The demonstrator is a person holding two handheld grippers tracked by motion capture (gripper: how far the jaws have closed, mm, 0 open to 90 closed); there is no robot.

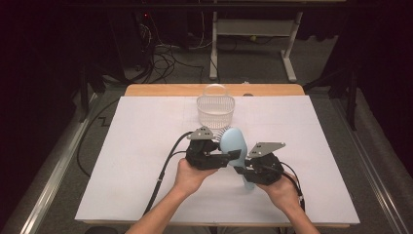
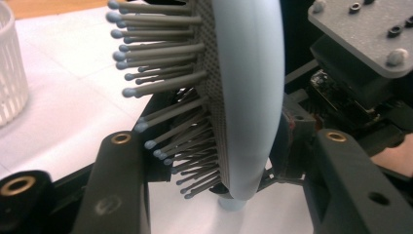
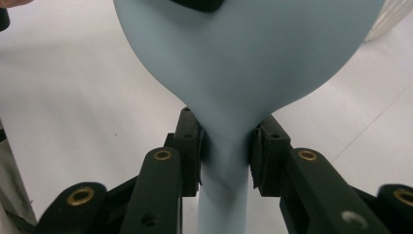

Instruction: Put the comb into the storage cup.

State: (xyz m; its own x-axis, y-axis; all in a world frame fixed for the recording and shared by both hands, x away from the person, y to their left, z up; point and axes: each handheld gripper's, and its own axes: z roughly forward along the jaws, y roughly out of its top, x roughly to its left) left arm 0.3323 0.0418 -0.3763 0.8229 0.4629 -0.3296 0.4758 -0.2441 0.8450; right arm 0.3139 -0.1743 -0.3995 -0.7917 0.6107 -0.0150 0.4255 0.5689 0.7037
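Note:
A pale blue hairbrush (image 1: 233,142) is held above the white-covered table (image 1: 141,146), head toward the far side and handle (image 1: 248,183) toward the person. My left gripper (image 1: 233,157) comes in from the left and is shut across the brush head (image 2: 253,87): one pad presses the grey bristles (image 2: 160,83), the other the smooth back. My right gripper (image 1: 242,169) is shut on the brush's narrow neck (image 3: 225,146), just below the head (image 3: 243,53). Both hands hold the grippers close together.
A white slotted plastic basket (image 1: 215,111) with a hoop handle stands just beyond the brush, near the table's far wooden edge (image 1: 160,90); the basket (image 2: 9,73) also appears at the left gripper view's left. A black cable (image 1: 163,170) trails from the left gripper toward the front.

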